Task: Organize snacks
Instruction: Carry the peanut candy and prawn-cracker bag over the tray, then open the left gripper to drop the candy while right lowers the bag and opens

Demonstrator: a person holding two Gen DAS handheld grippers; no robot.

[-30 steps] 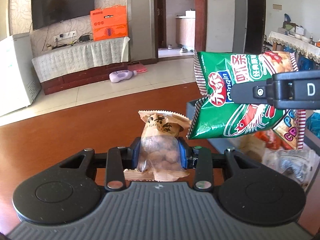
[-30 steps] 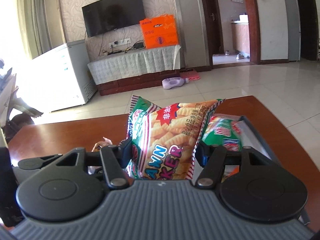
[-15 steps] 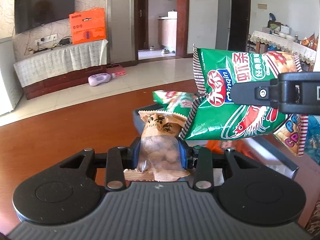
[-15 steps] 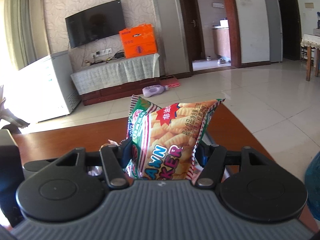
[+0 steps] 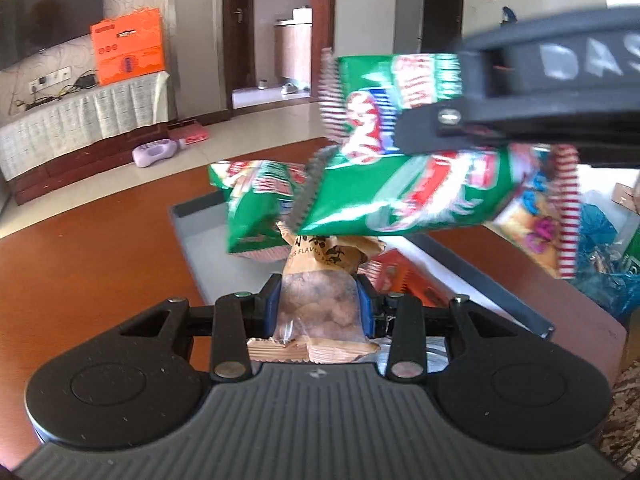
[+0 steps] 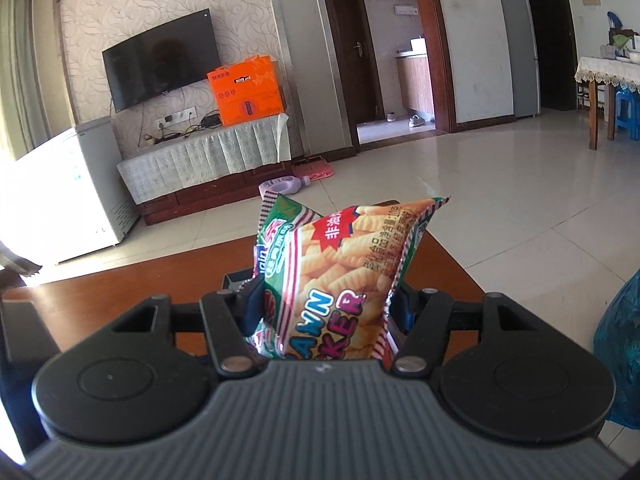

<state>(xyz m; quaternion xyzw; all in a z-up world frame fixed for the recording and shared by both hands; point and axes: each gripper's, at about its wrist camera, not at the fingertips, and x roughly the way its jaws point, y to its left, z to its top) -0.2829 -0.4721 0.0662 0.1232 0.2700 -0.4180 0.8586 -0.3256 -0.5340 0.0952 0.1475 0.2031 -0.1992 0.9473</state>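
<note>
Blocking the tray [image 5: 192,236], both grippers clench snacks: left [image 5: 319,306] nuts [image 5: 316,308], right [image 6: 326,312] prawn crackers [image 6: 340,276].

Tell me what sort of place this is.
Most likely a home living room: a wall-mounted TV above a cloth-covered cabinet, a tiled floor, and a doorway that seems to open onto a kitchen.

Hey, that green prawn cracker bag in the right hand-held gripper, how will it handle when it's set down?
The prawn cracker bag looks puffy and creased, so probably light and crushable. Its glossy film may slip. Its pillow shape would likely flop over in the grey tray.
</note>
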